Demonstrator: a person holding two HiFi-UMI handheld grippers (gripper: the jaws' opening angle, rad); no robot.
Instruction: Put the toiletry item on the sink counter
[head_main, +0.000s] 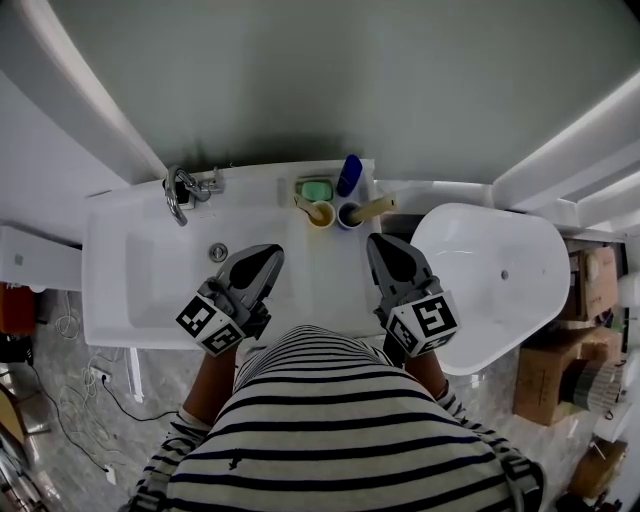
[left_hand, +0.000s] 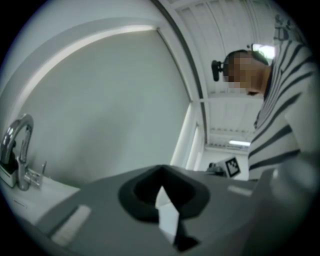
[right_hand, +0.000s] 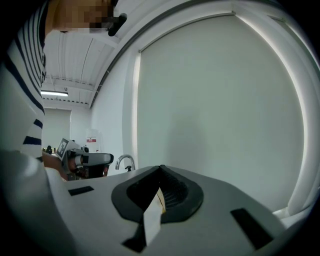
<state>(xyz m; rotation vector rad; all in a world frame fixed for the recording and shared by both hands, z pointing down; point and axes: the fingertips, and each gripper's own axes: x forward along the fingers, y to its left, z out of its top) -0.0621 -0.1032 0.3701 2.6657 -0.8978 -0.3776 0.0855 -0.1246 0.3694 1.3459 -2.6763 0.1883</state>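
Seen from the head view, the white sink counter (head_main: 300, 270) lies below me. At its back edge stand a green soap in a dish (head_main: 317, 190), a blue bottle (head_main: 349, 175), a yellow cup (head_main: 320, 214) and a blue cup (head_main: 349, 215) with a yellowish item leaning out. My left gripper (head_main: 270, 254) hovers over the basin's right rim, shut, nothing between its jaws (left_hand: 162, 172). My right gripper (head_main: 379, 243) hangs over the counter's right end, just short of the cups, also shut and empty (right_hand: 160, 171). Both gripper views point up at the grey wall.
A chrome faucet (head_main: 180, 192) stands at the basin's back left and the drain (head_main: 218, 252) lies in its floor. A white oval bowl (head_main: 490, 280) sits right of the counter. Cardboard boxes (head_main: 590, 280) stand at the far right, and cables (head_main: 80, 400) lie on the floor at the left.
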